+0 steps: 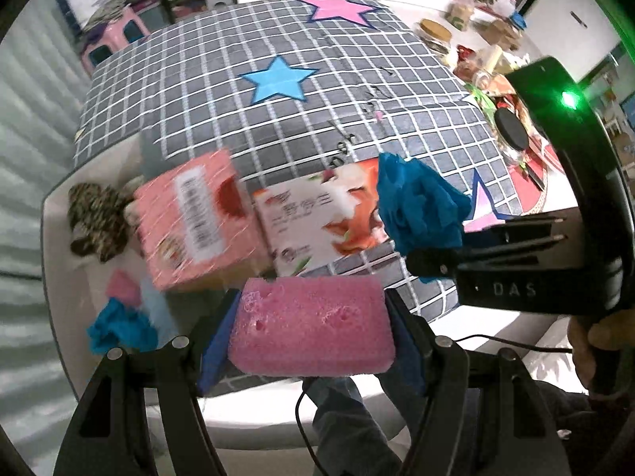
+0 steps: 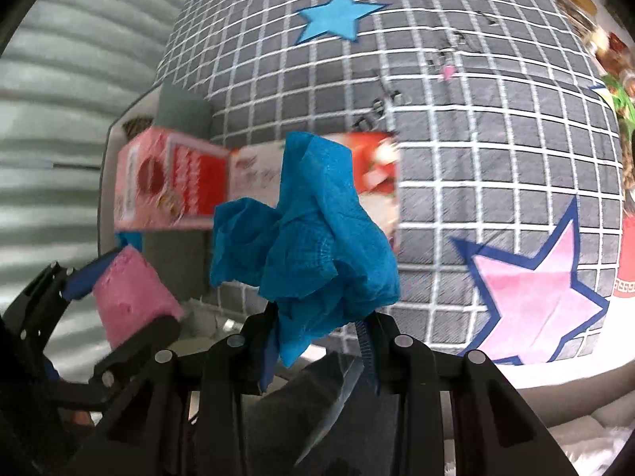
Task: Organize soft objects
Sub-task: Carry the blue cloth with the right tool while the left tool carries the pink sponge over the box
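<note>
My left gripper (image 1: pixel 311 329) is shut on a pink sponge (image 1: pixel 313 327), held above the table's near edge. It also shows in the right wrist view (image 2: pixel 131 297) at lower left. My right gripper (image 2: pixel 317 333) is shut on a crumpled blue cloth (image 2: pixel 305 234), which also shows in the left wrist view (image 1: pixel 416 202) at the right, held over the grey checked tablecloth (image 1: pixel 317 119). A white tray (image 1: pixel 59 277) at the left holds a leopard-print scrunchie (image 1: pixel 99 226), a small blue cloth (image 1: pixel 119 327) and a pink piece (image 1: pixel 123 287).
A pink carton (image 1: pixel 190 218) lies over the tray's edge, with a white and red pack (image 1: pixel 317 218) beside it on the cloth. Jars and clutter (image 1: pixel 476 59) crowd the far right. Star patches mark the cloth.
</note>
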Demonstrator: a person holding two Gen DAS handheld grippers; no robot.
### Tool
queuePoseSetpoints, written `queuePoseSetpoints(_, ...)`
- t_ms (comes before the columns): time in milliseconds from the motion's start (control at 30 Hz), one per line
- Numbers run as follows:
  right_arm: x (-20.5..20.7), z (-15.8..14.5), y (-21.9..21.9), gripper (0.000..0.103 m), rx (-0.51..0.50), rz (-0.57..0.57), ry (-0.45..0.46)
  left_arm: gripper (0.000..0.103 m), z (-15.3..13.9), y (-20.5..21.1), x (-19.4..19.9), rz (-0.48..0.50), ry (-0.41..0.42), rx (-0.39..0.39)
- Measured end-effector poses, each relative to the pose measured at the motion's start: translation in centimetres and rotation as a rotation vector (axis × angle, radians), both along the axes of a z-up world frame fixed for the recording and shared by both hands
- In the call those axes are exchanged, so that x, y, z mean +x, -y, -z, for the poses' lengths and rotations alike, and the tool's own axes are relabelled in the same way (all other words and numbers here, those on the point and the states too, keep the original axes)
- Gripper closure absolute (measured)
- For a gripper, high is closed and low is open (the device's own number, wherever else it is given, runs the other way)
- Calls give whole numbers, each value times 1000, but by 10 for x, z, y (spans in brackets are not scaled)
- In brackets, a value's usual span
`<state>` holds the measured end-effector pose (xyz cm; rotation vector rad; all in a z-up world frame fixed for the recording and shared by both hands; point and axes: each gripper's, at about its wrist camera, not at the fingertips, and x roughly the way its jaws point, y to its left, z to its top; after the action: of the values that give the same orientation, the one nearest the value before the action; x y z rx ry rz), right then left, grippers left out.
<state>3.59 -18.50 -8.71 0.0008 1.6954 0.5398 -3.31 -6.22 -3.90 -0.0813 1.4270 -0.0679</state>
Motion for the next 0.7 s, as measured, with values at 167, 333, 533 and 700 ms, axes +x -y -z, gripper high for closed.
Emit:
queuePoseSetpoints(167,-19,-5,-24,67,3,-67,7,30,-5,-23,-20,-69,18,-2)
queuePoseSetpoints(333,-35,-11,-53,67,5,-142,22,30,-8,-46,-35,-136,35,3)
queuePoseSetpoints(533,-52,-19,-93,67,17,-259,41,30,-16,-75,-52,-233,65,16)
queuePoseSetpoints(700,-60,-28,-125,67,23,-340,71,30,-20,-107,-67,-336,76,37)
